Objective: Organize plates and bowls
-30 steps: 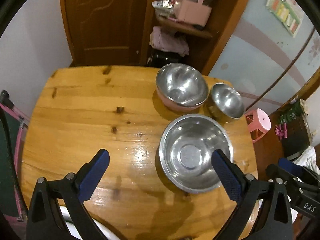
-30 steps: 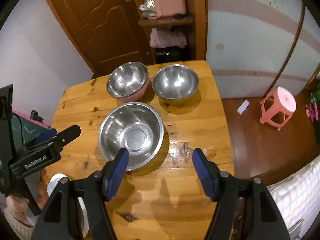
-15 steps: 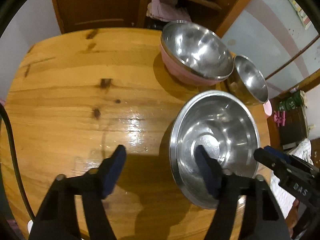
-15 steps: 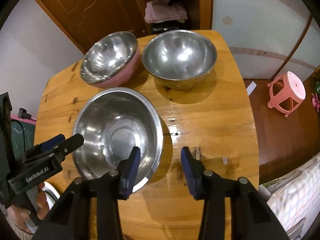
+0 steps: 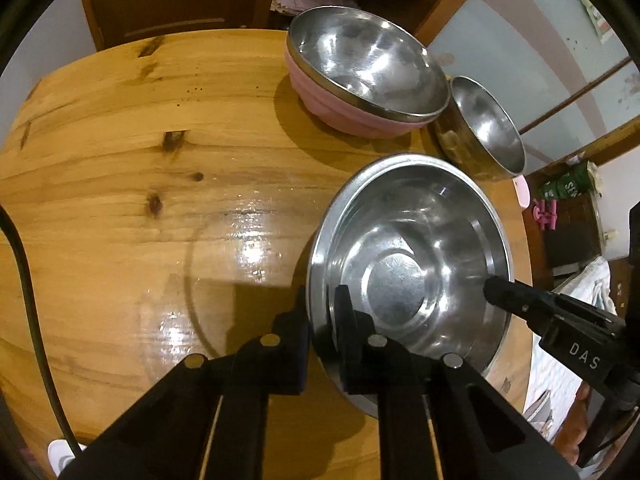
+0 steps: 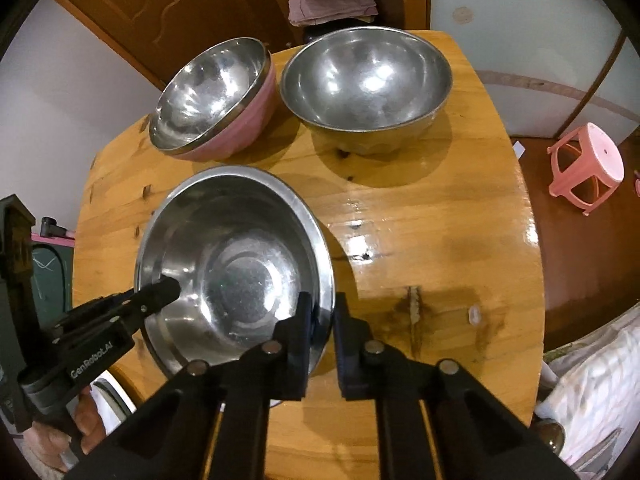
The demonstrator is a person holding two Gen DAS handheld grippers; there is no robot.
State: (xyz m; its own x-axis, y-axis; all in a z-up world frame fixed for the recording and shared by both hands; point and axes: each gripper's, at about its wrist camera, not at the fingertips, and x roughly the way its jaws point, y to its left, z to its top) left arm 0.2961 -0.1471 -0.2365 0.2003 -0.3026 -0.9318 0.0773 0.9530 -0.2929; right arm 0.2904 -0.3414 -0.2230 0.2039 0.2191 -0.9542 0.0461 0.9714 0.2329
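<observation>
A wide, shallow steel bowl (image 5: 408,264) (image 6: 232,272) sits on the round wooden table (image 5: 120,160) (image 6: 440,240), nearest to me. My left gripper (image 5: 322,312) is shut on its left rim, one finger inside and one outside. My right gripper (image 6: 322,312) straddles the opposite rim. Its jaws are closing and the pads press on the rim between them. Each gripper's tip also shows in the other wrist view, the left gripper (image 6: 164,288) and the right gripper (image 5: 496,286). Behind stand a pink-sided steel bowl (image 5: 360,112) (image 6: 256,120) and a deeper all-steel bowl (image 5: 488,128) (image 6: 368,80).
A dark wooden door (image 5: 160,0) and a shelf with folded cloth (image 6: 332,0) stand behind the table. A pink plastic stool (image 6: 588,168) is on the floor to the right. A black cable (image 5: 24,260) hangs at the table's left edge. A hand (image 6: 60,440) holds the left gripper.
Both grippers came down from above the table and closed from wide open onto opposite rims of the wide steel bowl. The bowls have not moved.
</observation>
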